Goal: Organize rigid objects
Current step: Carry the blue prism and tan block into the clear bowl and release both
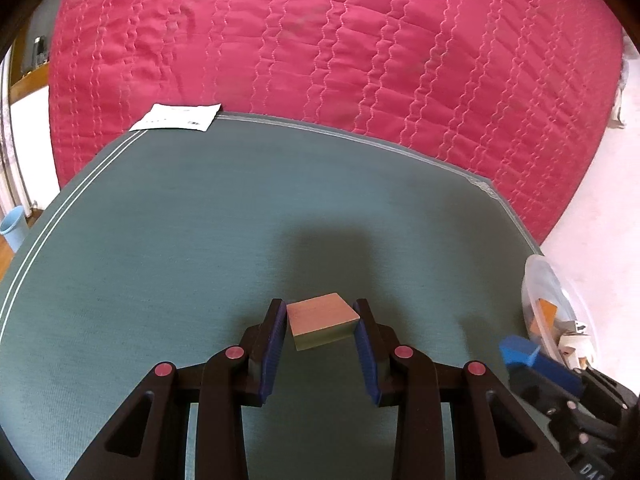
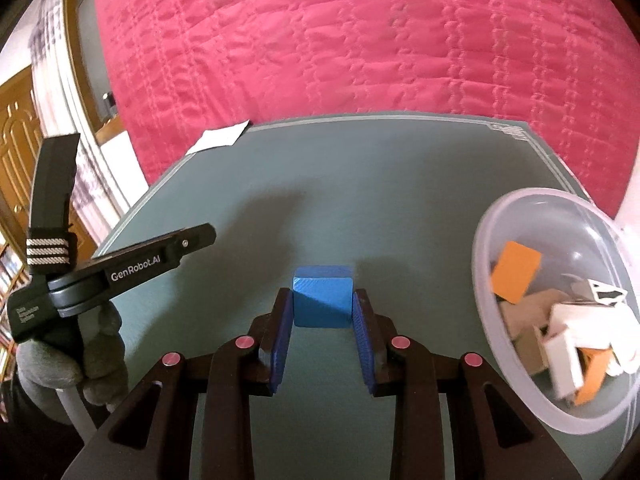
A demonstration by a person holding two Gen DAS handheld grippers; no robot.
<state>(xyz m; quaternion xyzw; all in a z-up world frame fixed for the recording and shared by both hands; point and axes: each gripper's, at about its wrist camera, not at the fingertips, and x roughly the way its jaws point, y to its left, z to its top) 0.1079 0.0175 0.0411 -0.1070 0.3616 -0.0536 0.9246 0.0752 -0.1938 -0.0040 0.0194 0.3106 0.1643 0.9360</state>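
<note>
Left gripper (image 1: 321,320) jaws clamp tan block (image 1: 322,321); right gripper (image 2: 323,307) jaws clamp blue cube (image 2: 322,301); keep both square, release over bowl (image 2: 486,240).

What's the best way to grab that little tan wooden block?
Grip the tan block across its two flat upright side faces, coming in low from the near side. It lies flat on the green mat, slightly turned, and the left gripper already straddles it, fingers either side.
</note>
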